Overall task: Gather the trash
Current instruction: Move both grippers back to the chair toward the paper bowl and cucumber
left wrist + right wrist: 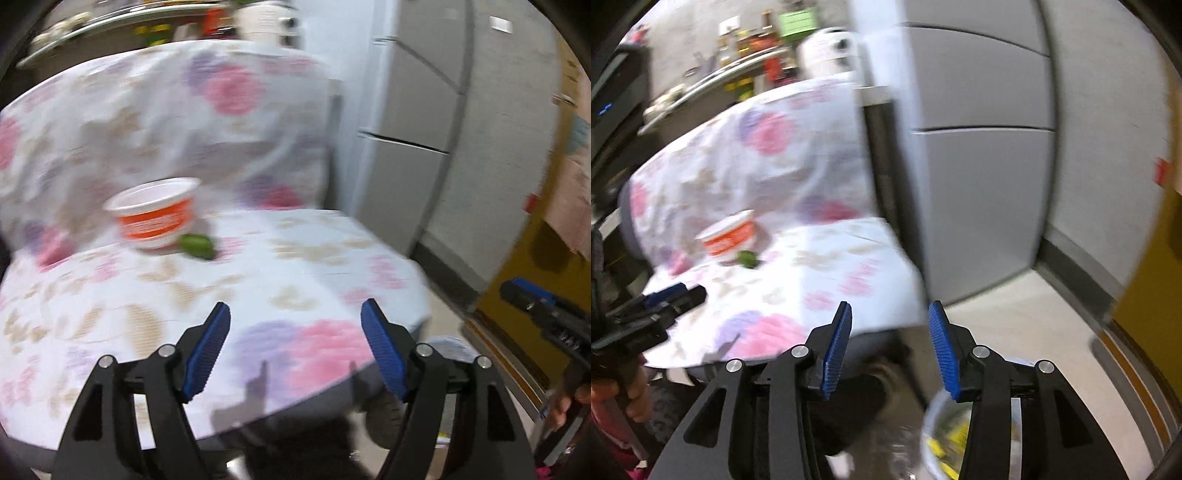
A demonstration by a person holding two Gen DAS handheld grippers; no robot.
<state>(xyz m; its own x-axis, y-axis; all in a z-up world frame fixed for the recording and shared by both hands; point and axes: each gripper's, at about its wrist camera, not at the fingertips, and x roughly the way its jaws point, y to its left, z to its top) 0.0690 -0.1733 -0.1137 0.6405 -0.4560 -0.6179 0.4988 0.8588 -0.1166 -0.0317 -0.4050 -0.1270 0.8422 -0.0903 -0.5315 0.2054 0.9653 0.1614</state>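
An orange and white paper cup [155, 212] stands at the back of a chair seat covered in flowered cloth [295, 266], with a small green piece of trash [196, 245] touching its right side. My left gripper [295, 343] is open and empty, above the seat's front edge, well short of the cup. In the right wrist view the cup [728, 236] and the green piece [748, 258] are far left. My right gripper [889, 347] is open and empty, off the seat's right front corner. The left gripper [676, 295] shows over the seat. Both views are blurred.
A white bin [945, 435] holding yellow scraps sits on the floor under my right gripper. A grey fridge [979, 166] stands right of the chair. A yellow door [535, 266] is at the far right. A cluttered counter [713, 74] lies behind the chair.
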